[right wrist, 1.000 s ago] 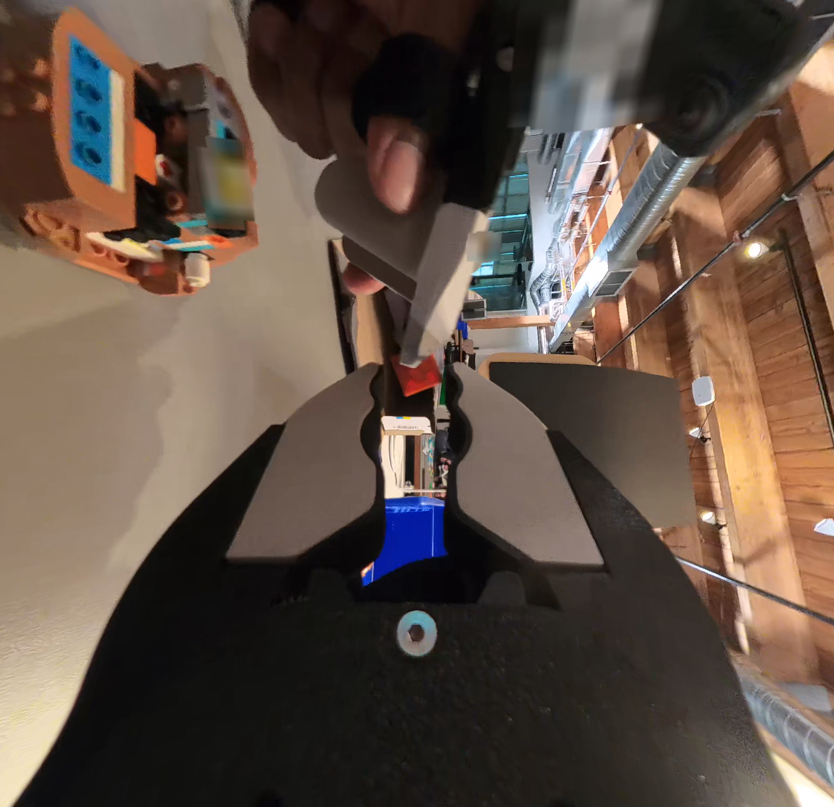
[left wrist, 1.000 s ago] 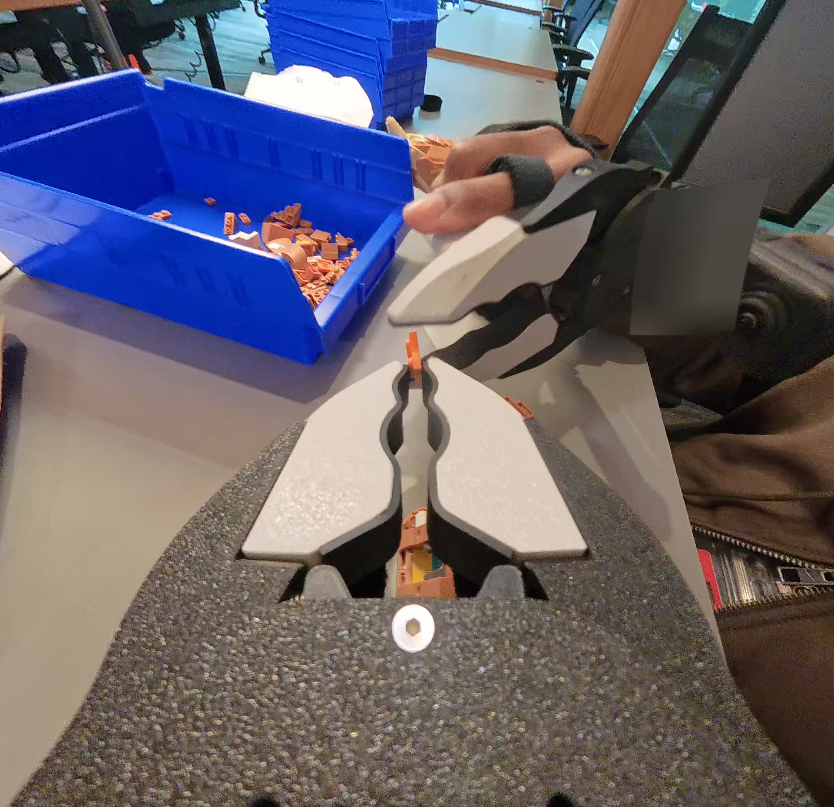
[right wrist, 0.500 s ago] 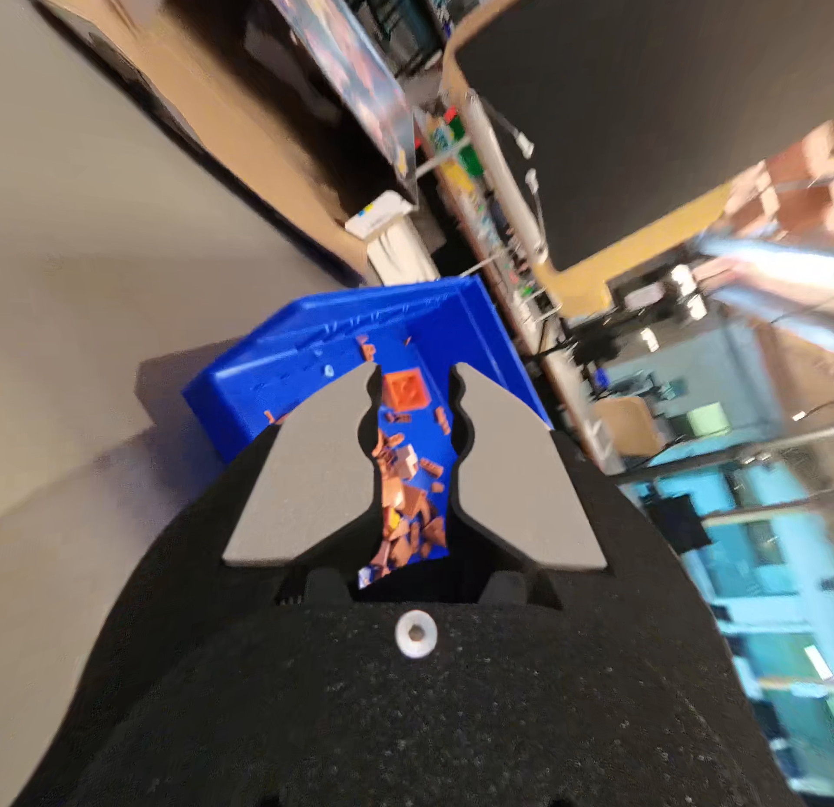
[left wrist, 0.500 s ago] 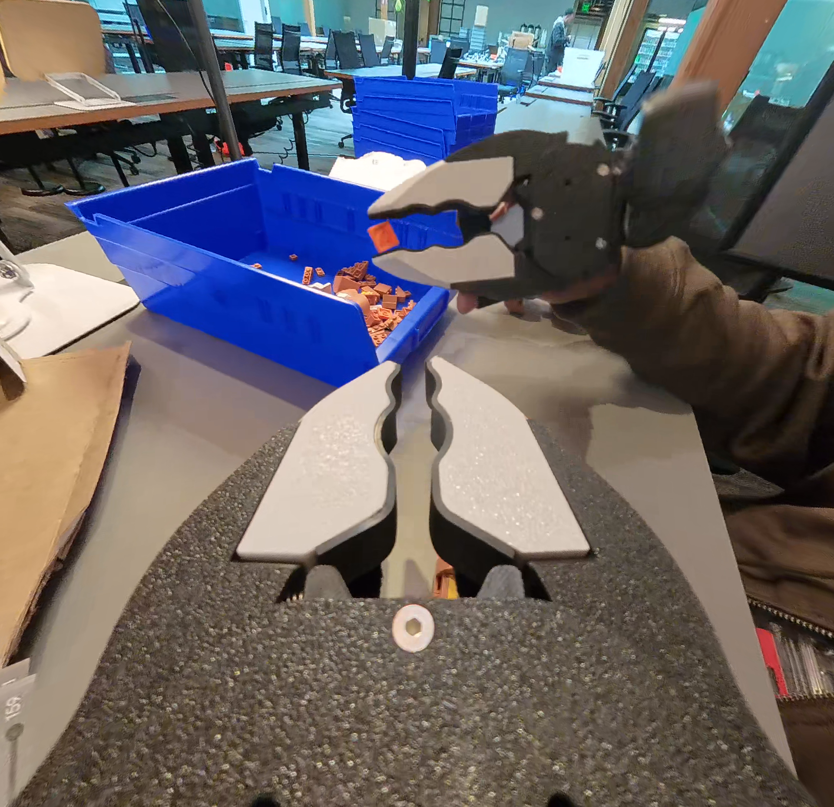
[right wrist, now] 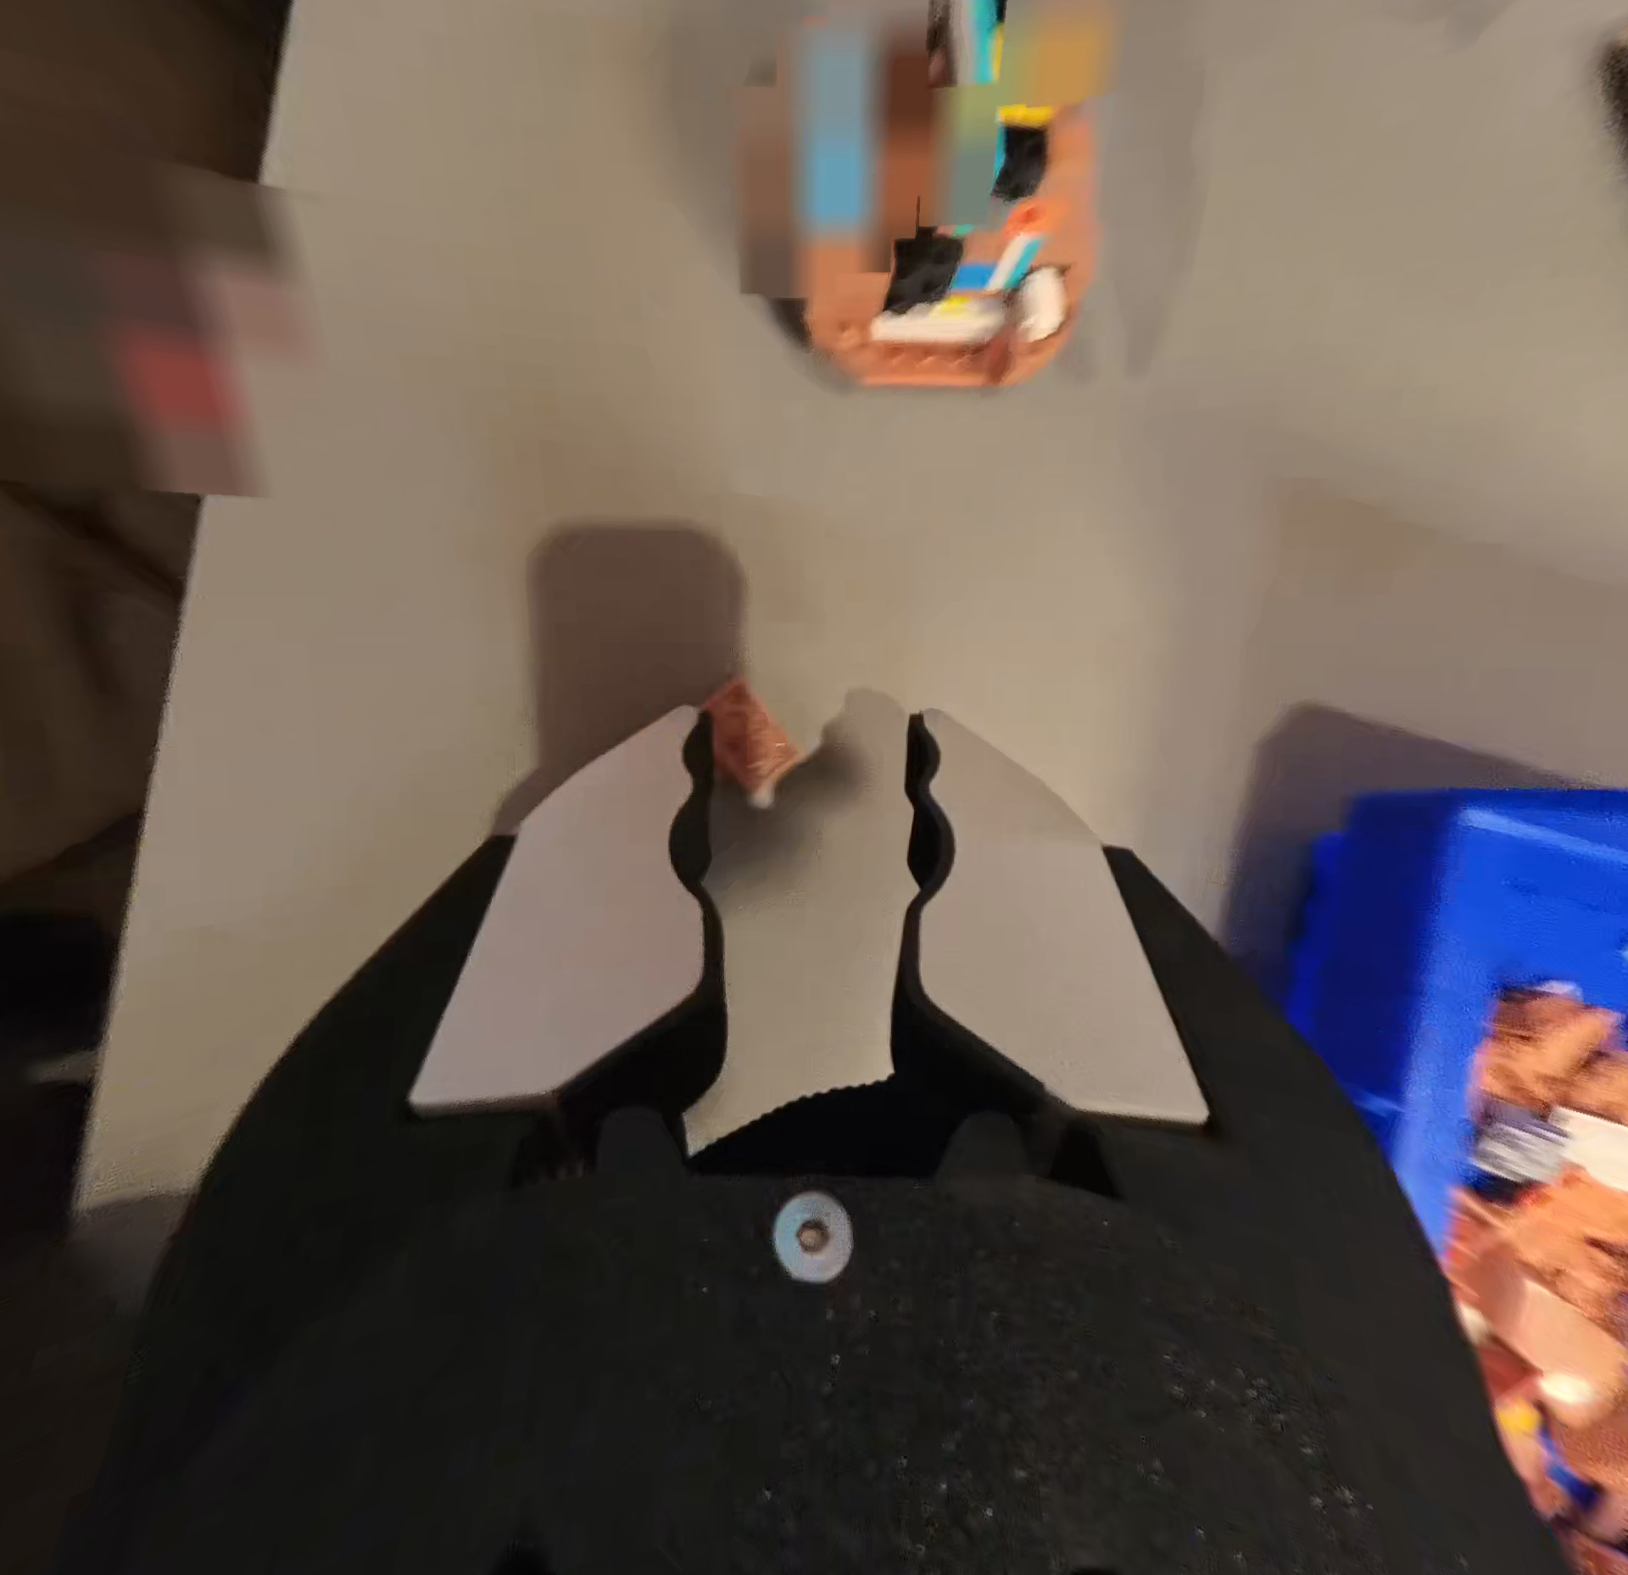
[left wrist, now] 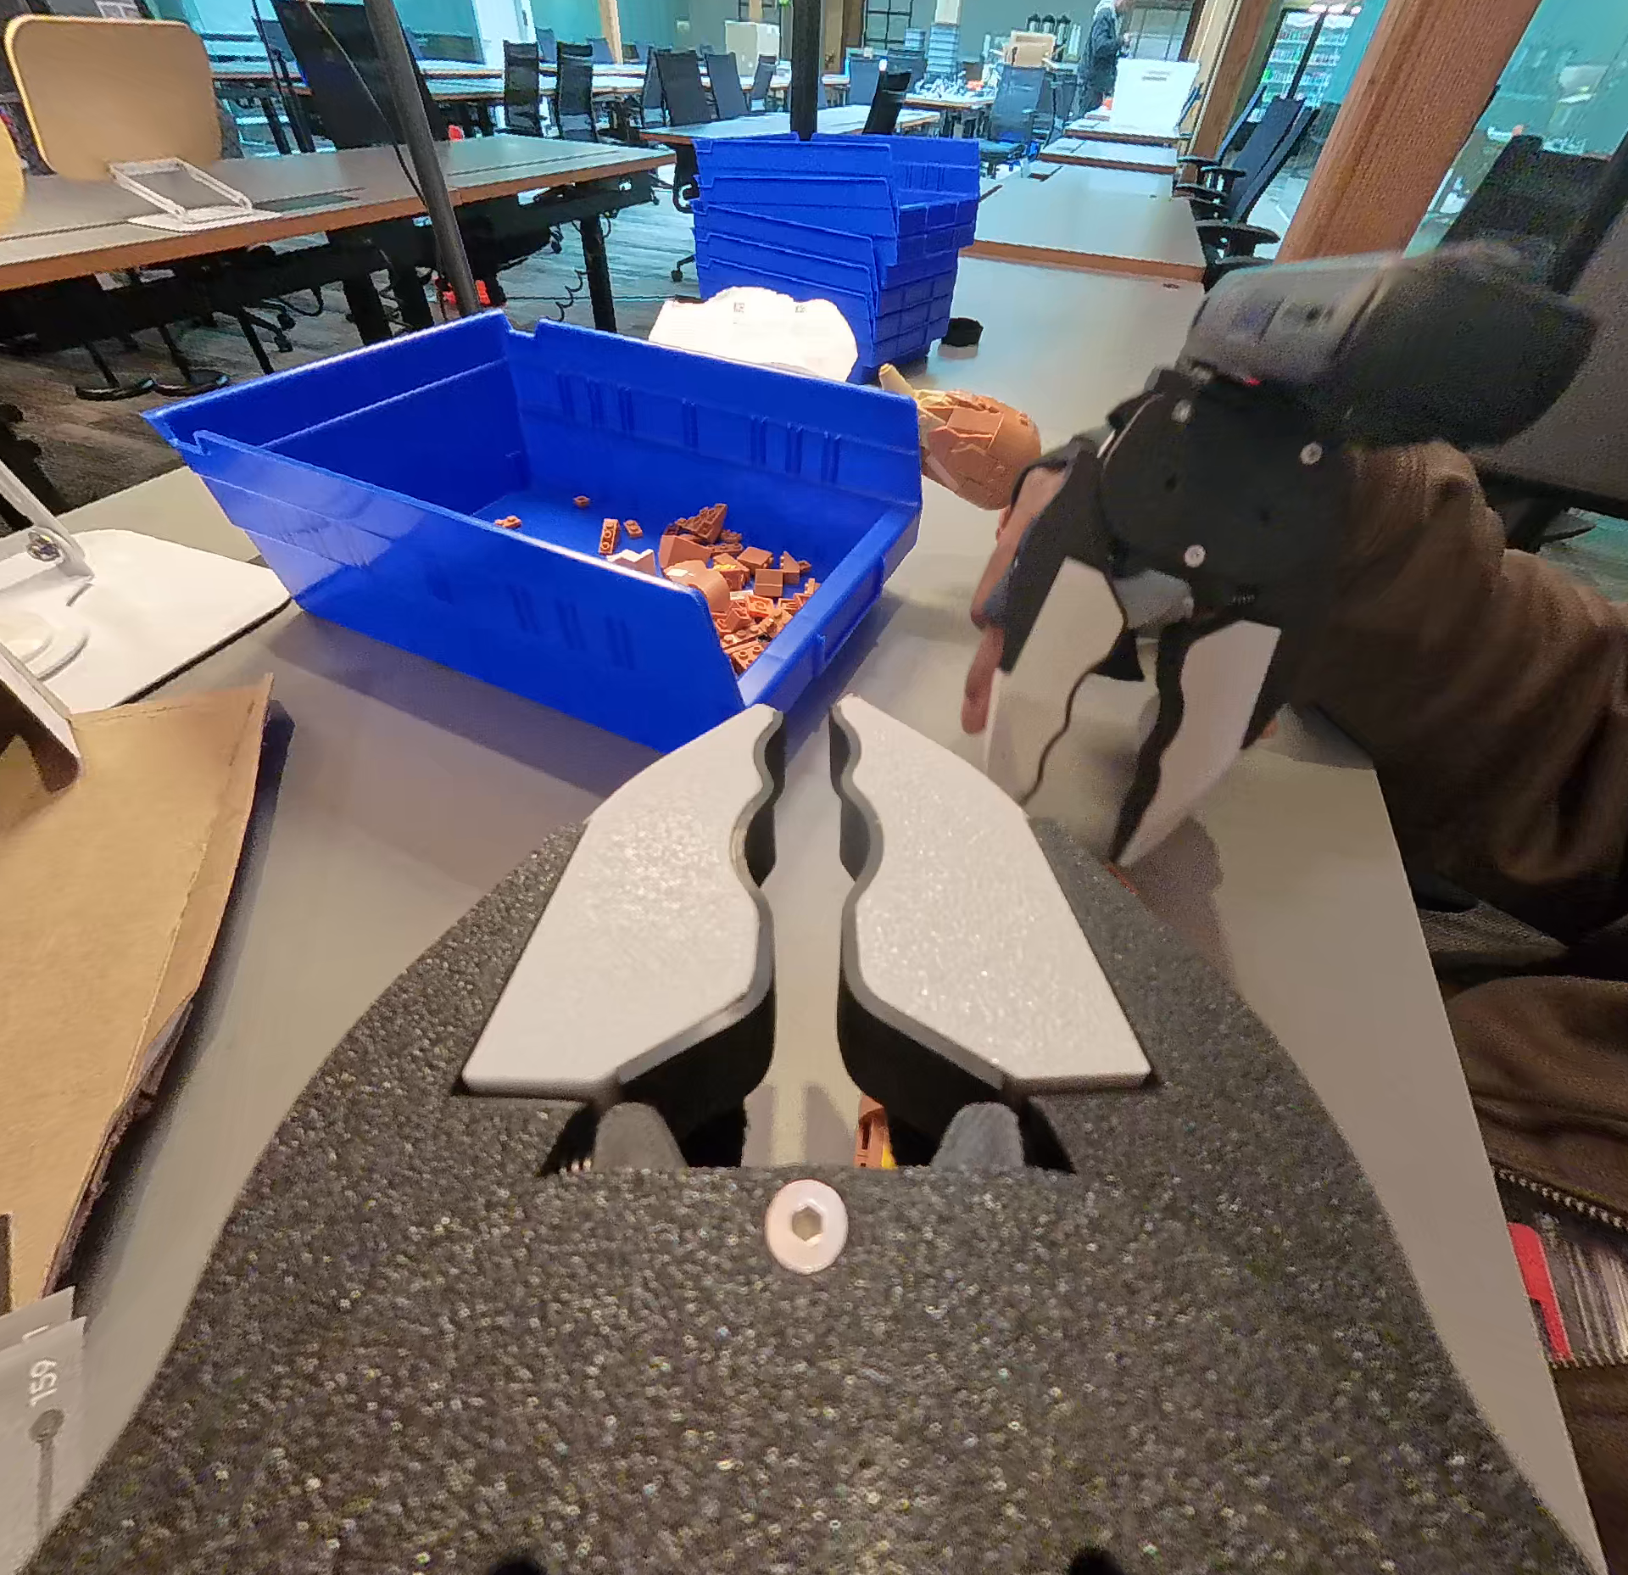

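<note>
My left gripper [left wrist: 806, 726] is nearly shut with a narrow gap and holds nothing. It hovers over the grey table [left wrist: 396, 810], in front of the blue bin [left wrist: 529, 599] of brown bricks [left wrist: 749, 581]. A sliver of a brick model [left wrist: 872, 1136] shows under it. My right gripper [right wrist: 806, 722] is open and points down at the table; it also shows in the left wrist view [left wrist: 1057, 823]. A small brown brick [right wrist: 749, 744] lies at its left fingertip. The partly mosaicked brick model [right wrist: 951, 317] lies beyond, and the bin [right wrist: 1454, 916] is to its right.
A brown egg-shaped brick build [left wrist: 978, 449] sits behind the bin. Cardboard [left wrist: 114, 872] and a white stand base [left wrist: 150, 599] lie at left. Stacked blue bins [left wrist: 837, 237] and a white bag [left wrist: 758, 325] are at the back. A brown sleeve [left wrist: 1454, 651] is at right. The tips of one gripper are about 15 cm away from the tips of the other.
My left gripper gave its orange brick to the right one. The right gripper carried it over the bin, then opened and swung down to the table.
</note>
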A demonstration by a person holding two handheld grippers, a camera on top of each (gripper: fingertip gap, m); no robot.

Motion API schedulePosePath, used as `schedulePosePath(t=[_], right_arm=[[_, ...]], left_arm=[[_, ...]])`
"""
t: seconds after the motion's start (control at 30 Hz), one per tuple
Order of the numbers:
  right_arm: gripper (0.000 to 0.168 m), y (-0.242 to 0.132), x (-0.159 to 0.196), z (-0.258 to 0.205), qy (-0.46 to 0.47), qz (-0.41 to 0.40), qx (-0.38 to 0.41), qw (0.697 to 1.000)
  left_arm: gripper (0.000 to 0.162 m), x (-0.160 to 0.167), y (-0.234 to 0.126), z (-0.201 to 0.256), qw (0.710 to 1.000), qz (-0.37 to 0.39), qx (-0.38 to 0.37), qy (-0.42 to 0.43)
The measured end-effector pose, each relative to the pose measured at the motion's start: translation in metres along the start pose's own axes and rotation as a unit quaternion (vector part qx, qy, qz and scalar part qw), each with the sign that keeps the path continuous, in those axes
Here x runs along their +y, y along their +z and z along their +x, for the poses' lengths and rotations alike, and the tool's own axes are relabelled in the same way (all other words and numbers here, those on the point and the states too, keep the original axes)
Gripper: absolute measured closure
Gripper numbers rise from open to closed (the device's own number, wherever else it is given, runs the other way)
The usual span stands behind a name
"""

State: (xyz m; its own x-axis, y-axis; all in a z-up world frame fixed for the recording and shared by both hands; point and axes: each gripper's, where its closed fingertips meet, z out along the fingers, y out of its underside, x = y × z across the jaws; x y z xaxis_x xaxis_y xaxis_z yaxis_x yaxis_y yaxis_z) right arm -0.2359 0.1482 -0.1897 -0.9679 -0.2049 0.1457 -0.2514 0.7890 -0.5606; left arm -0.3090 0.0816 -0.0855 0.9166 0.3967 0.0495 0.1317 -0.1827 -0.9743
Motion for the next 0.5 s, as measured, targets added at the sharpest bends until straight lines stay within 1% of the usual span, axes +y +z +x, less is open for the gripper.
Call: schedulePosePath(t=[0.1, 0.17, 0.33, 0.4, 0.5], right_arm=[[0.125, 0.008, 0.012, -0.016, 0.015, -0.026, -0.058, 0.998], [0.126, 0.008, 0.017, -0.022, 0.012, -0.03, -0.077, 0.997], [0.131, 0.012, 0.018, -0.02, -0.005, -0.022, -0.078, 0.997], [0.139, 0.015, 0.015, -0.021, -0.01, -0.016, -0.082, 0.996], [0.14, 0.017, 0.012, -0.021, -0.013, -0.014, -0.082, 0.996]], left_arm=[[0.153, -0.001, 0.0, 0.002, 1.0, 0.001, 0.003, 0.002], [0.153, -0.001, 0.0, 0.002, 1.0, 0.001, 0.004, 0.003], [0.153, -0.001, 0.001, 0.004, 1.0, 0.0, 0.007, 0.005], [0.153, 0.0, 0.001, 0.004, 1.0, -0.001, 0.007, 0.005], [0.153, 0.0, 0.002, 0.005, 1.0, 0.0, 0.008, 0.005]])
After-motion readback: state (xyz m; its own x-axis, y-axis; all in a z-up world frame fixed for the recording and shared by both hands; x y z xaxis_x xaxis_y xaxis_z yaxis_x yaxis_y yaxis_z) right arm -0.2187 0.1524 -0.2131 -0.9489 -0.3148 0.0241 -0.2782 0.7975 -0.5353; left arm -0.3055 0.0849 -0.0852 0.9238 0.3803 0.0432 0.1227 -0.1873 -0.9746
